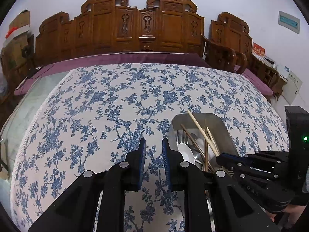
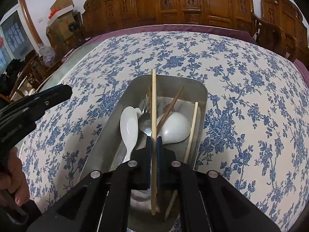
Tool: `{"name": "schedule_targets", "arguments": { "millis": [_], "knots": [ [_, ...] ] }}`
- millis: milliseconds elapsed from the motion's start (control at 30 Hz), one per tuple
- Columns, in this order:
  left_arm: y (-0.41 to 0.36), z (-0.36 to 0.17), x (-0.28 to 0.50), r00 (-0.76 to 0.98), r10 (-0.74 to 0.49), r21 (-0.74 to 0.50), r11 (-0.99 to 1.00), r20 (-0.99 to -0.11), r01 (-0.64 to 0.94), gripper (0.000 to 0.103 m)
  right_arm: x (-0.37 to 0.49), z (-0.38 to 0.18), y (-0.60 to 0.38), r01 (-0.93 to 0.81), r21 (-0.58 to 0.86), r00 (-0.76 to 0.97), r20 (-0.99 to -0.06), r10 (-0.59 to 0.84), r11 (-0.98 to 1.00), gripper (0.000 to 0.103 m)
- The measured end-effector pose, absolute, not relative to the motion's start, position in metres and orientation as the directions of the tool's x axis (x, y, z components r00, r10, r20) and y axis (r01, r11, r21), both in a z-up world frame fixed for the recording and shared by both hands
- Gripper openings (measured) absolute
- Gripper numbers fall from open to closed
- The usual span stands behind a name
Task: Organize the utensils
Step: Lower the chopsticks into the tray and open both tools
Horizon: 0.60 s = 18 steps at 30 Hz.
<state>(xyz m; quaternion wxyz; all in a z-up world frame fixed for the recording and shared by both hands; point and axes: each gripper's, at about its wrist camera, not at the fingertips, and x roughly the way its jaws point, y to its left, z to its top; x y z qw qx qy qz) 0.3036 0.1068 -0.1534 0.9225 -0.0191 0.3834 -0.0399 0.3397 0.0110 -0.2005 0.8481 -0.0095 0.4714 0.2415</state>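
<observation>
Steel tray [image 2: 200, 96] holds spoons and chopsticks; right claw [image 2: 154, 145] grips pale chopstick [image 2: 154, 100], left claw [image 1: 154, 150] empty, parted.

Both views are evenly and fairly brightly lit by soft indoor light, with no hard shadows on the blue-and-white floral cloth of the worktop [image 1: 115, 100]. The rectangular stainless-steel tray [image 2: 200, 96] shows dull, diffuse reflections on its walls rather than sharp glare, and the glossy white ceramic spoon [image 2: 129, 127] carries a mild sheen. Strong fisheye distortion bows the carved brown wooden bench back [image 1: 123, 25] and rounds the worktop's edges; black vignetting fills the corners. Focus is crisp at centre and slightly soft toward the rims.
</observation>
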Motion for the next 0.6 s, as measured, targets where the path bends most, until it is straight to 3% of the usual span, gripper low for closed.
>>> {"name": "schedule_targets", "arguments": {
  "millis": [600],
  "knots": [
    [0.107, -0.155, 0.304, 0.700, -0.086, -0.065, 0.996, -0.709, 0.057, 0.017, 0.337, -0.203, 0.027, -0.458, 0.249, 0.416, -0.788, 0.454, 0.853, 0.007]
  ]
}}
